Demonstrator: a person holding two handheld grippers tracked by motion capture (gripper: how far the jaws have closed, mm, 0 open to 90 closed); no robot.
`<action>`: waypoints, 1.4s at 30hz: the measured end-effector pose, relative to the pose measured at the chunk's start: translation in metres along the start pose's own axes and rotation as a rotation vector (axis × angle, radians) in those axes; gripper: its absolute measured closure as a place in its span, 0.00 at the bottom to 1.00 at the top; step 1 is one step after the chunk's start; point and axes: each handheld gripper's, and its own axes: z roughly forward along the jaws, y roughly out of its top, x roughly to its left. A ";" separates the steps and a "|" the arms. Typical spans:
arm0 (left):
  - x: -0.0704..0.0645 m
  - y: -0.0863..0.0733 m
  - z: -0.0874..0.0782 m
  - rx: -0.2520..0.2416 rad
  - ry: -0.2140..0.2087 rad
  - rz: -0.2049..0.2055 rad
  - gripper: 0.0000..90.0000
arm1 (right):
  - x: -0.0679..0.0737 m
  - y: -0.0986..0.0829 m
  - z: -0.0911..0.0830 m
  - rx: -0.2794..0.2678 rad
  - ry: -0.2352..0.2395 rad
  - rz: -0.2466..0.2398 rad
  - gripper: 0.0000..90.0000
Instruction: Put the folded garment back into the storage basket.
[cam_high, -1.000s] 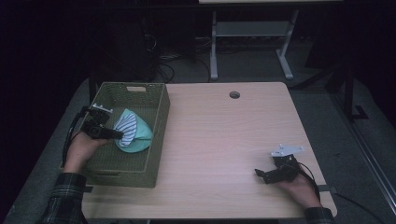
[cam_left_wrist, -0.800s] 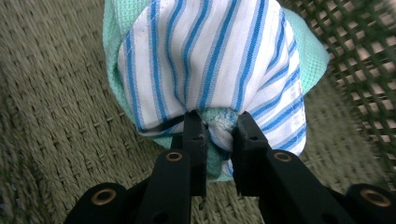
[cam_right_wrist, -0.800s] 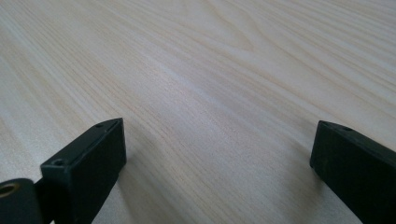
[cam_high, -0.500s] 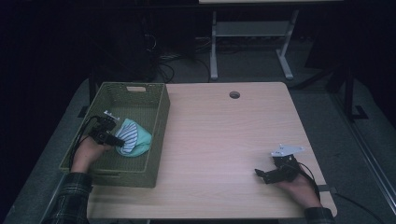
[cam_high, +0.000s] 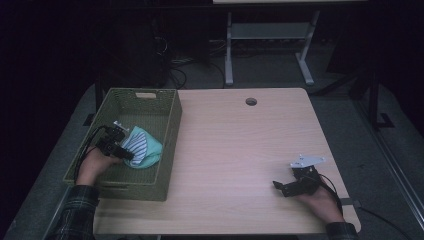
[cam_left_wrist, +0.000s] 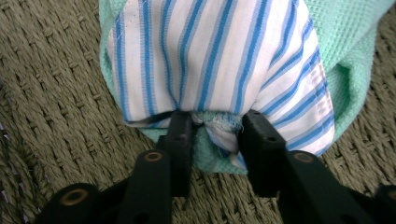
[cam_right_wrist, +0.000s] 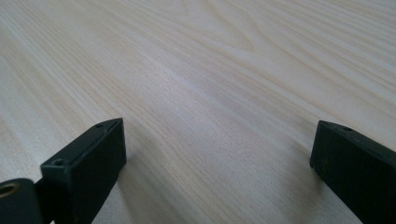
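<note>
1. Basket (cam_high: 150, 97): olive woven, rectangular, at the table's left edge, long axis running away from the person; its walls ring the cloth on all sides.
2. Table (cam_high: 240, 150): pale wood, with a round cable hole (cam_high: 251, 101) near the far edge.
3. Cloth bundle (cam_high: 142, 147): mint-green knit with a white, blue-striped layer, lying on the basket floor towards its near right; long axis slants from the left gripper out towards the right wall. In the left gripper view the stripes (cam_left_wrist: 215, 51) fan away from the jaws.
4. Left gripper (cam_left_wrist: 212, 128): inside the basket, jaws pinching a gathered fold of the bundle.
5. Right gripper (cam_right_wrist: 217, 149): jaws spread wide, low over bare table at the near right, well apart from the basket.
</note>
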 end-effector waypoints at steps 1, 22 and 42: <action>0.000 0.000 -0.001 -0.005 -0.003 0.002 0.68 | 0.000 0.000 0.000 0.000 0.000 0.000 0.04; -0.007 0.004 -0.043 -0.236 -0.026 -0.015 0.20 | 0.000 0.000 0.000 0.000 -0.001 0.000 0.04; -0.076 0.040 -0.079 -0.399 -0.108 0.125 0.20 | 0.000 0.000 0.000 -0.001 -0.001 0.000 0.04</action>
